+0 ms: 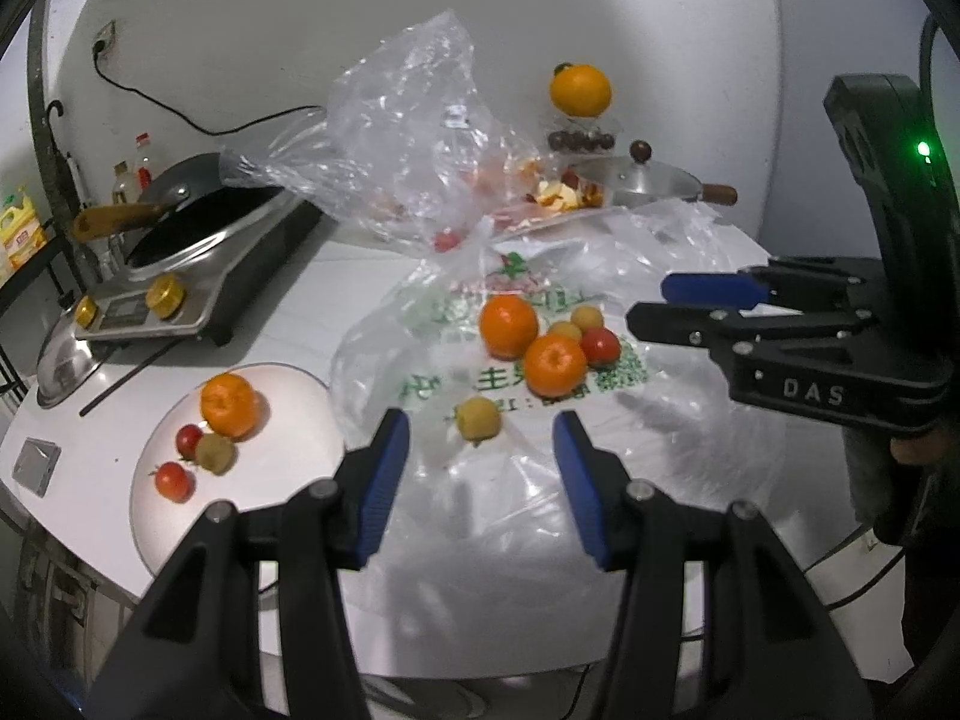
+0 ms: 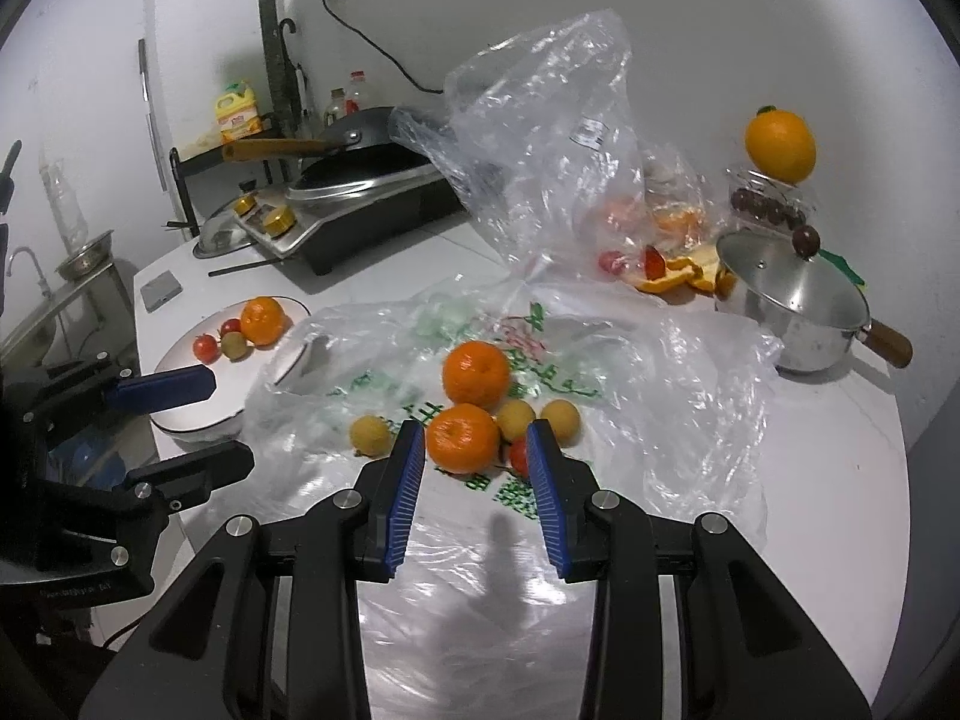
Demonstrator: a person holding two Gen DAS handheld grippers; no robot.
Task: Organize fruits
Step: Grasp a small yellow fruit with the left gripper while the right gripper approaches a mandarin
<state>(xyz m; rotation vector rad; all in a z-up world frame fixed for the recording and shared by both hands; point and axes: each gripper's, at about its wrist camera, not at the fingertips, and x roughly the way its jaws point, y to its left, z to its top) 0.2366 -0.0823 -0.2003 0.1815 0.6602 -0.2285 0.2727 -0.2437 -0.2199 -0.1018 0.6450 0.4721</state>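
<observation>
Loose fruit lies on a flat plastic bag (image 1: 540, 480): two mandarins (image 1: 509, 325) (image 1: 555, 365), a red tomato (image 1: 600, 345) and small yellow fruits (image 1: 478, 418). A white plate (image 1: 288, 468) at the left holds a mandarin (image 1: 228, 405), two tomatoes (image 1: 174, 481) and a yellowish fruit. My left gripper (image 1: 480, 450) is open and empty, just short of the yellow fruit. My right gripper (image 2: 477, 444) is open, its jaws flanking the near mandarin (image 2: 462, 438) without touching; it also shows in the left wrist view (image 1: 648, 303).
An induction cooker with a black wok (image 1: 198, 222) stands back left. A crumpled clear bag (image 1: 414, 138) with fruit rises behind. A lidded steel pot (image 2: 792, 306), peels and a jar topped by an orange (image 2: 780, 144) stand at the back right. A sink (image 2: 54, 300) is far left.
</observation>
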